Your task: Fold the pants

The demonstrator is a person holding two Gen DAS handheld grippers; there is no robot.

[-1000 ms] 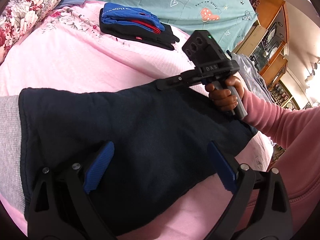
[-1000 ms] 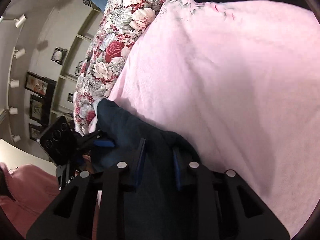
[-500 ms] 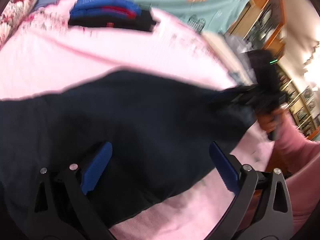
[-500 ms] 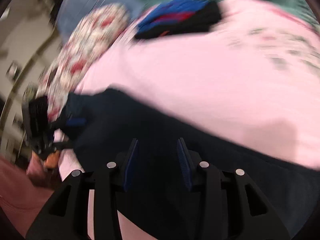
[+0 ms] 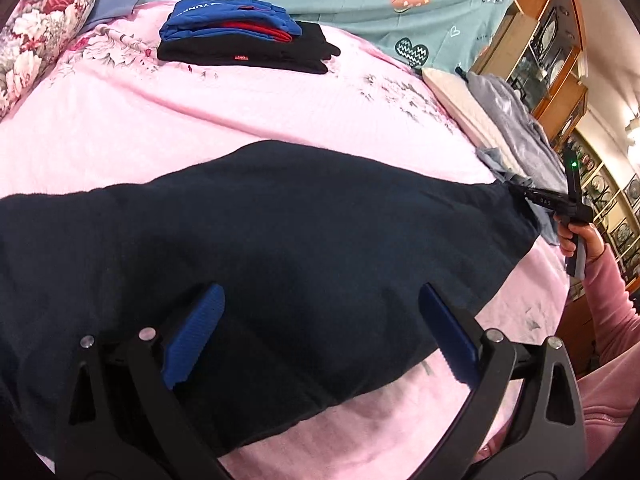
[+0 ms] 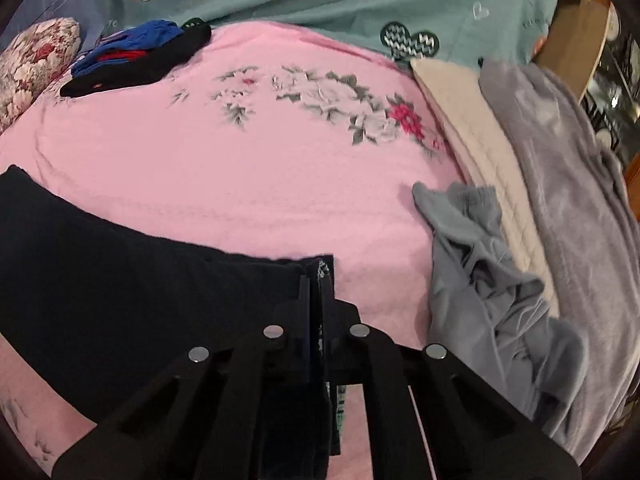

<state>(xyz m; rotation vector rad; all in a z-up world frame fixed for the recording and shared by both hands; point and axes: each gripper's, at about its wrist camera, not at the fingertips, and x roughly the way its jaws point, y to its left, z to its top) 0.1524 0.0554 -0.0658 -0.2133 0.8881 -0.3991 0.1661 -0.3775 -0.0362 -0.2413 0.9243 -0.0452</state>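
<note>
From the left wrist view, the dark navy pants (image 5: 280,248) are seen spread flat on the pink bed (image 5: 240,108), with their long axis running from left to right across the picture. The left claw (image 5: 320,336) is held wide open just above the near edge of the cloth, and nothing is gripped by it; its blue ribbed pads (image 5: 192,336) stand apart on both sides. The far right end of the pants is held by the right claw (image 5: 524,194), which is carried by a hand (image 5: 580,240) in a pink sleeve. A folded stack of blue and black clothes (image 5: 244,44) is seen well apart, near the head of the bed.

From the right wrist view, the right claw (image 6: 316,320) is closed on a corner of the pants (image 6: 120,280), and several layers of the thick, soft fabric are pinched between its jaws. The cloth stretches away to the left. A crumpled grey garment (image 6: 480,280) lies just beside it on the right. It is judged that the left claw is nearer to the free edge, so this edge should probably be taken next.
</note>
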